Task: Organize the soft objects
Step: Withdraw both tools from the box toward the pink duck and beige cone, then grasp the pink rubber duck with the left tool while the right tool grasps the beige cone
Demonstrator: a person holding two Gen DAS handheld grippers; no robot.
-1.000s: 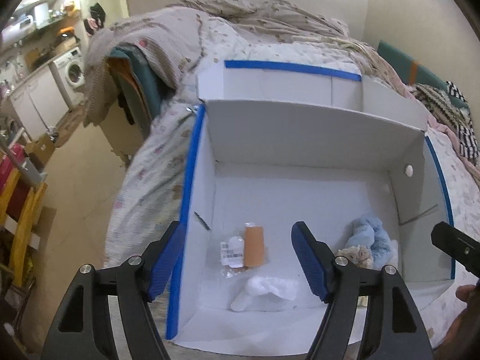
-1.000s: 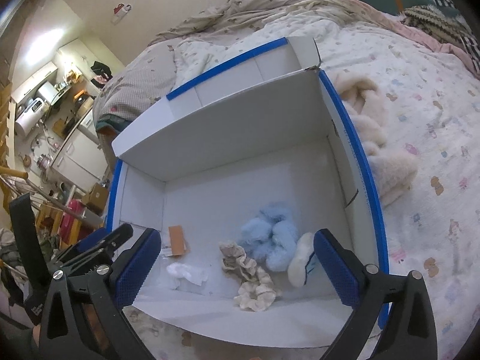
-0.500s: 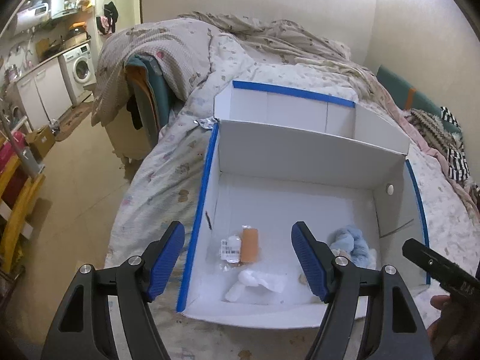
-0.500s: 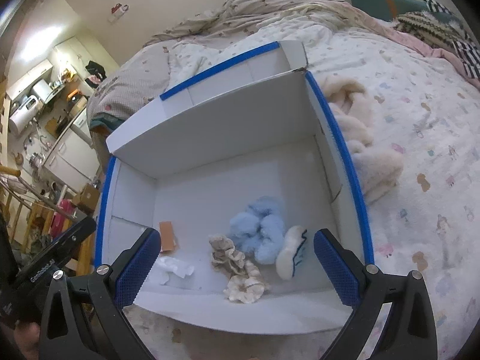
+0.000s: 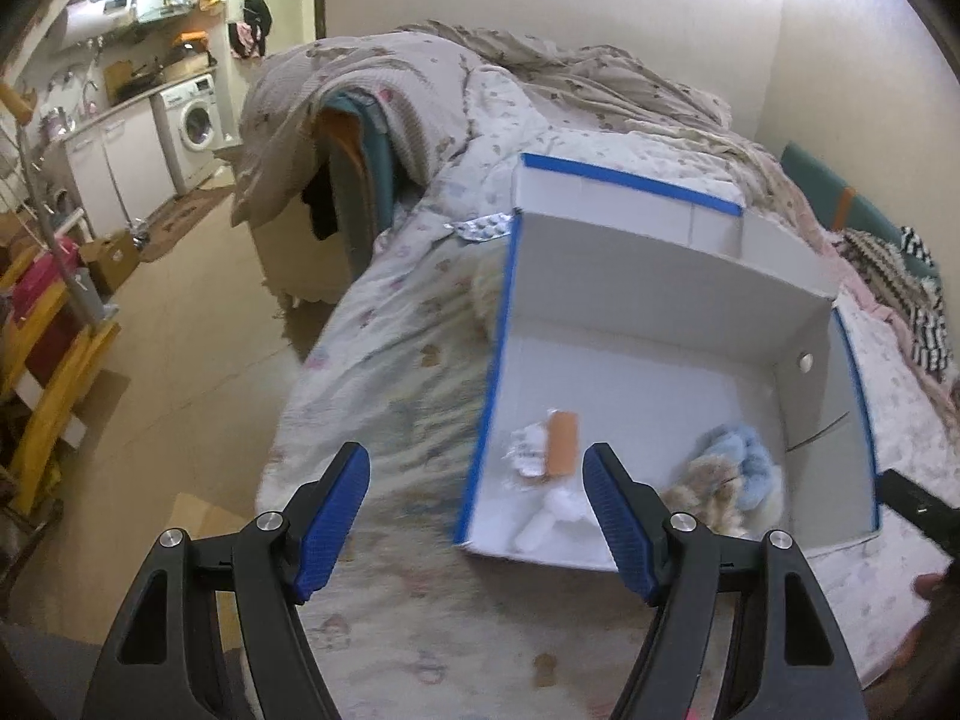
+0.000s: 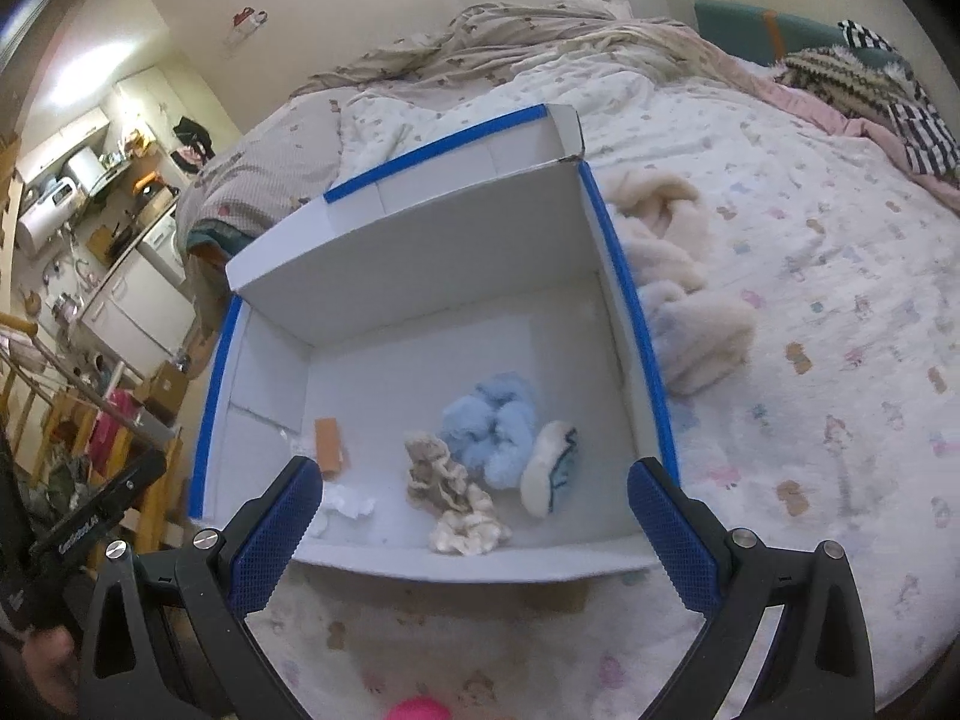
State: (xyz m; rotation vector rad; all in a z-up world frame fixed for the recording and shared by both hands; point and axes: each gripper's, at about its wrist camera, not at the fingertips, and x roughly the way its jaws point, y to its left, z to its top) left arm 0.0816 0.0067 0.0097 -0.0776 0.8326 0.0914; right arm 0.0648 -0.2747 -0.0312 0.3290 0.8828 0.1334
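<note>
While both grippers hang above the near edge of a bed (image 6: pixel 840 276), a white cardboard box (image 6: pixel 420 276) with blue tape along its rims sits open on the patterned bedspread. The left gripper (image 5: pixel 477 516) has its blue-padded fingers (image 5: pixel 333 516) spread wide with nothing between them; in its own view they frame the box's near left corner and the bedspread beside it. The right gripper (image 6: pixel 474 534) also has its fingers (image 6: pixel 672 540) spread wide and empty, above the box's near wall.

Inside the box, several soft things lie on the white floor. A fluffy light-blue item (image 6: pixel 492 426) rests near the middle. Touching it on the right is a small white plush piece with dark blue trim (image 6: pixel 549 468). Just in front and to the left lies a ruffled beige scrunchie (image 6: pixel 450 492), touching the blue item. Further left sit an orange-brown cylinder (image 6: pixel 330 444) and some crumpled white packaging (image 6: pixel 348 501); what the packaging holds is too blurred to tell.

Outside the box, against its right wall, a cream fleecy heap (image 6: pixel 678 288) lies on the bedspread. A bright pink object (image 6: pixel 417 709) shows at the bottom edge of the right wrist view, cut off by the frame. A foil blister pack (image 5: pixel 483 227) lies on the bed by the box's far left corner. Rumpled bedding (image 5: pixel 570 78) is heaped at the far end of the bed, and a washing machine (image 5: pixel 192 123) stands in a kitchen area at the far left.
</note>
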